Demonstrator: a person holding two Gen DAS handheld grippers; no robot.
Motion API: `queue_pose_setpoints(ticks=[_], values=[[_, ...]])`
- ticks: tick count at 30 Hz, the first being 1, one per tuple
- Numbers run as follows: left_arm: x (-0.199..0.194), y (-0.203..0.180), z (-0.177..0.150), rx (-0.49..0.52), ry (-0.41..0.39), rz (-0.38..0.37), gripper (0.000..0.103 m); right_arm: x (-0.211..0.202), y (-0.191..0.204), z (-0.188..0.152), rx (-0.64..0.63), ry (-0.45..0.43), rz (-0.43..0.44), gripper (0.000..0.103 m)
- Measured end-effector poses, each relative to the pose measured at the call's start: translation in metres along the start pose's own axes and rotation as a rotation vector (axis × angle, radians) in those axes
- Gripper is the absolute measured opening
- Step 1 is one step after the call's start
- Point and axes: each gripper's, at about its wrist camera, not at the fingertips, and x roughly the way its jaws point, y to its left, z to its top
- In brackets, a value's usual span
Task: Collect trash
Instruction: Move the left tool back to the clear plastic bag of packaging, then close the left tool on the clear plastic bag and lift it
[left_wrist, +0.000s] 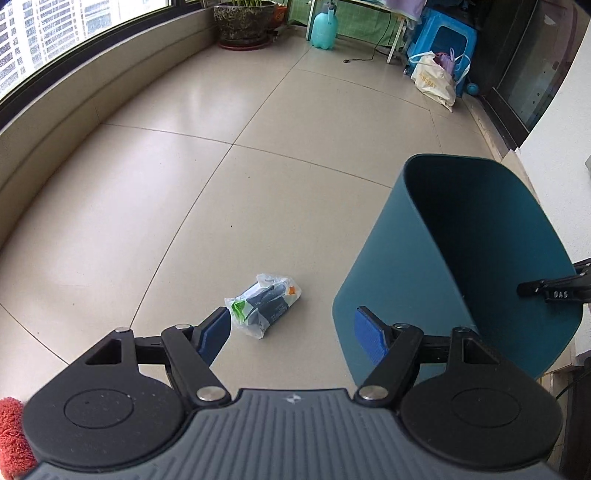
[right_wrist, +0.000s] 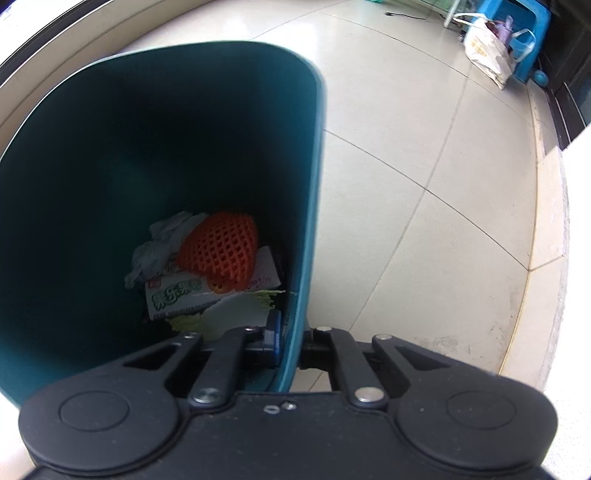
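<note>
the teal bin (left_wrist: 461, 258) stands on the tiled floor (left_wrist: 221, 166), its near wall pinched in the right claw (right_wrist: 291, 343), one pad inside and one outside the rim. in it already lie an orange foam net (right_wrist: 221, 254), a carton (right_wrist: 177, 295) and crumpled paper (right_wrist: 159, 247). just left of the bin, a plastic wrapper (left_wrist: 264, 304) lies on the floor, its long axis slanting from near-left to far-right. the left claw (left_wrist: 295, 334) hangs spread wide and empty above it, the wrapper just ahead, nearer its left pad (left_wrist: 216, 338). this claw is the one free to take it.
</note>
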Motion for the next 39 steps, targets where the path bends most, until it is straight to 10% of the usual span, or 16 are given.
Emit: queue_pose_setpoints(ticks=[17,30,32,34,39], values=[[0.171,0.022,-0.006,0.003,0.195,-0.028,0.073,0.006,-0.006,0.004,0.003,0.022,-0.019,0.005],[0.236,0.033,-0.008,0.063,0.186,0.031,0.072,0.015,-0.006,0.011,0.007,0.047,-0.029,0.006],[0.237,0.033,-0.009,0.065,0.183,0.029,0.033,0.015,-0.006,0.012,0.012,0.05,-0.033,0.006],[0.237,0.038,-0.01,0.037,0.204,0.016,0.016,0.016,-0.005,0.013,0.01,0.052,-0.042,0.007],[0.223,0.046,-0.016,0.011,0.193,0.024,0.006,0.018,-0.002,0.013,0.014,0.052,-0.055,0.007]])
